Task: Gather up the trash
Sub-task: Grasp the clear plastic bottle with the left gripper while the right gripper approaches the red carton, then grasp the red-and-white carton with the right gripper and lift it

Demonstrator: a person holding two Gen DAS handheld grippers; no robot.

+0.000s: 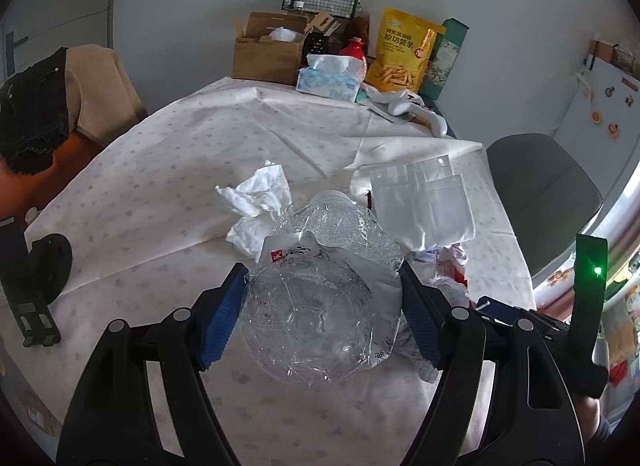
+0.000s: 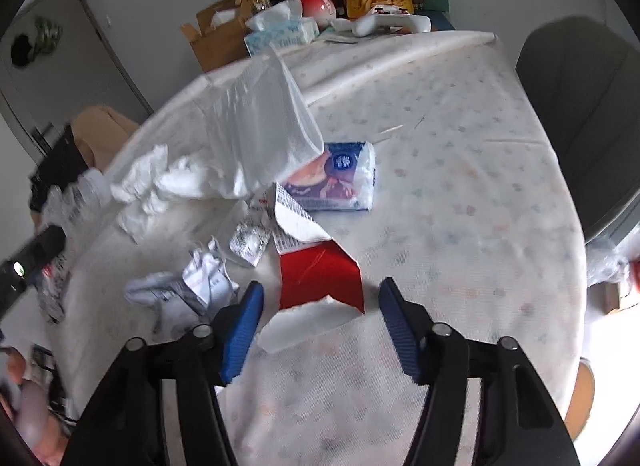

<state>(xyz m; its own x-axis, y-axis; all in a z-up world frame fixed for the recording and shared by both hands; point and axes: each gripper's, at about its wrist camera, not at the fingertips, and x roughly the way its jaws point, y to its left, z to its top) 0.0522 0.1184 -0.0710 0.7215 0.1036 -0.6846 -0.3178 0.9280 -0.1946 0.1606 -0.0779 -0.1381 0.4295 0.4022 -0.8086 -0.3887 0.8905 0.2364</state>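
Two hand-held grippers worked the surface point(image 2: 460, 153). The left hand-held gripper point(image 1: 322, 316) clenched a crushed plastic bottle point(image 1: 316, 298) w/ both pads, lifted for disposal. The right hand-held gripper point(image 2: 320, 324) was spread wide, straddling a red carton point(image 2: 320, 278), prob. next pick.
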